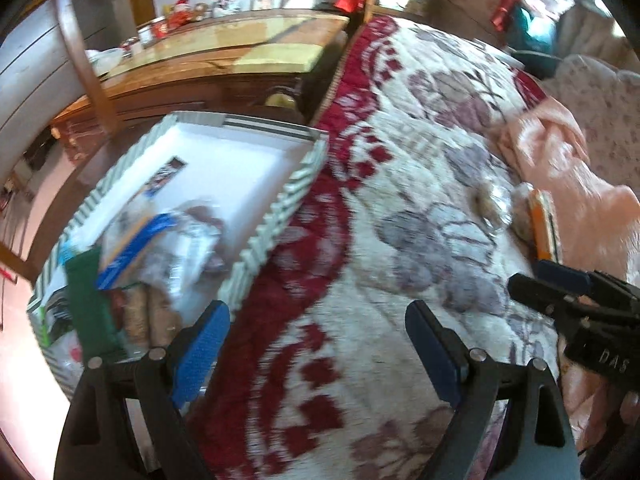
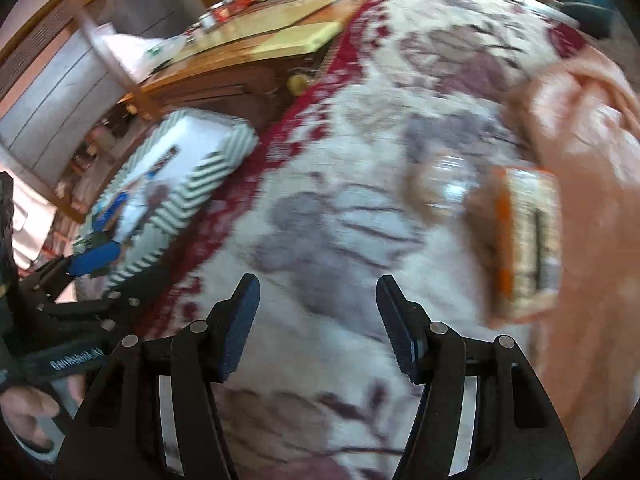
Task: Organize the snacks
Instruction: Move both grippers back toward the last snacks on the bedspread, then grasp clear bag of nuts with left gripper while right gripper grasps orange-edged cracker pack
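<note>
A white tray with a green-striped rim [image 1: 276, 216] sits on the left of a floral blanket and holds several snack packets [image 1: 160, 240]; it also shows in the right wrist view [image 2: 200, 184]. An orange-edged snack box [image 2: 524, 240] and a clear-wrapped snack [image 2: 444, 188] lie on the blanket at the right; the box also shows in the left wrist view [image 1: 544, 224]. My left gripper [image 1: 316, 344] is open and empty beside the tray's near corner. My right gripper [image 2: 318, 324] is open and empty over the blanket, left of the box.
A red, white and purple floral blanket [image 1: 400, 200] covers the surface. A pink cloth [image 1: 568, 160] lies at the right. A wooden table [image 1: 224, 56] with bowls and jars stands behind, with a wooden chair [image 1: 80, 60] at the left.
</note>
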The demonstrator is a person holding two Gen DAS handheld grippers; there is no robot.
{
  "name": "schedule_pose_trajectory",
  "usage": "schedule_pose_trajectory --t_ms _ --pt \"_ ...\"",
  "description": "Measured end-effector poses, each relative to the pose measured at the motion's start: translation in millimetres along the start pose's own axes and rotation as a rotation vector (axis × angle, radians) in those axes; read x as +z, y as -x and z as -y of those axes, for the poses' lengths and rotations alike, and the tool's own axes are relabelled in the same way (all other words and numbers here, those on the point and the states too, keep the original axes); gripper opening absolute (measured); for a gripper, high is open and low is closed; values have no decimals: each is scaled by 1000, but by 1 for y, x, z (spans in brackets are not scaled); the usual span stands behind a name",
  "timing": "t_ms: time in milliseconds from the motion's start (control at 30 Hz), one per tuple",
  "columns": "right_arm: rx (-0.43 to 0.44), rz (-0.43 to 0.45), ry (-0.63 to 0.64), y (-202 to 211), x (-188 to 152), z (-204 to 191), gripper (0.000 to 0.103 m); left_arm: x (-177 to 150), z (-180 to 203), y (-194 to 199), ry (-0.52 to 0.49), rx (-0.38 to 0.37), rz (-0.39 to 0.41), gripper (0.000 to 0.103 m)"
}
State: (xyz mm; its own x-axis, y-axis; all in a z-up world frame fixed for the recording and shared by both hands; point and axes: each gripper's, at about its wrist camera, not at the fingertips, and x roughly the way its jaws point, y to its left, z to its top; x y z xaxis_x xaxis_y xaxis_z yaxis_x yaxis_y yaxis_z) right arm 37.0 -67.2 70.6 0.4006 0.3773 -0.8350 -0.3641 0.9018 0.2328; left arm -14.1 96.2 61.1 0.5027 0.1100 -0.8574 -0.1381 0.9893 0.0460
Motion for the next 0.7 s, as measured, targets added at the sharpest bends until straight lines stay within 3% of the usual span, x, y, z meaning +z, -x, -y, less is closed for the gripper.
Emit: schedule_pose_trajectory --t_ms 300,467,700 --pt "-200 31 -124 20 -10 97 64 2 35 -16 -57 -36 -39 91" --pt "-198 32 -137 11 4 121 65 1 39 -24 -64 -30 -61 91" --pt "-190 -38 -78 -26 27 130 65 2 32 -36 -51 -18 -91 91"
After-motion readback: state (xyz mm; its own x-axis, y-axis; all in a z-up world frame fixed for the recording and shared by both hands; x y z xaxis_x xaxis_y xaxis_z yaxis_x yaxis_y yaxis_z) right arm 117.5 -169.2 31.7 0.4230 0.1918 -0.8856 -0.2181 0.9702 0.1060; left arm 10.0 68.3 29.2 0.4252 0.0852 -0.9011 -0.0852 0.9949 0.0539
